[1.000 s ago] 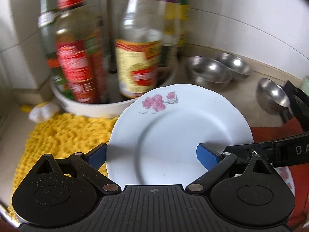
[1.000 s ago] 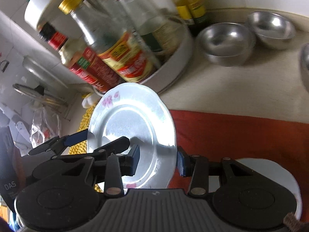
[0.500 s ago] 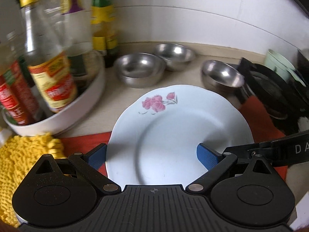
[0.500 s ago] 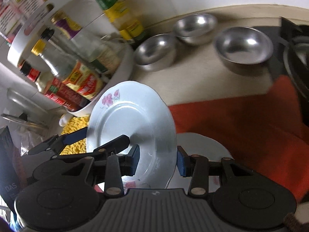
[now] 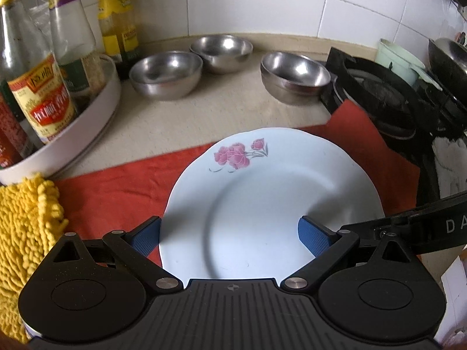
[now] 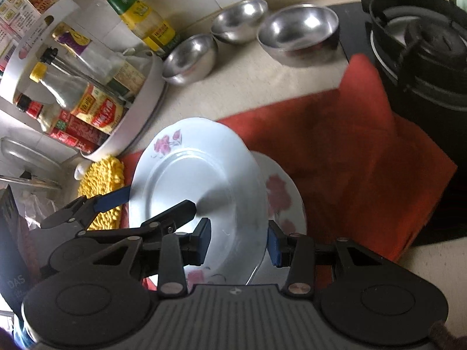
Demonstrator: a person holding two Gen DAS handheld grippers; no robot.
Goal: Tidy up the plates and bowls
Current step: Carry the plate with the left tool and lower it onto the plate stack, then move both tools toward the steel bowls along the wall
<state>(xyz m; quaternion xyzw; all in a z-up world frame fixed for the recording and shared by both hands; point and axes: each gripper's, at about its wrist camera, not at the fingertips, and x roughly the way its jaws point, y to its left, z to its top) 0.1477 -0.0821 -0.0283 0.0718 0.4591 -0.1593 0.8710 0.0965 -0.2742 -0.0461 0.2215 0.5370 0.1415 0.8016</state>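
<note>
ITEM: flowered plate [image 5: 271,204], glazed, stiff, slippery, breakable, best taken at the rim | LOCATION: sitting between both grippers' fingers | left gripper [image 5: 230,233] bracketing it wide, contact unclear | right gripper [image 6: 239,243] pinching its rim | RIGHT VIEW ONLY: second plate [image 6: 281,195] lying beyond the fingers on red cloth [image 6: 350,145].

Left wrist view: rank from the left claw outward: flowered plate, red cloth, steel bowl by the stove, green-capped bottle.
1. flowered plate, between the claw's fingers.
2. red cloth, under and just past the plate.
3. steel bowl by the stove, ahead, right of centre.
4. green-capped bottle, far left, against the tiled wall.
</note>
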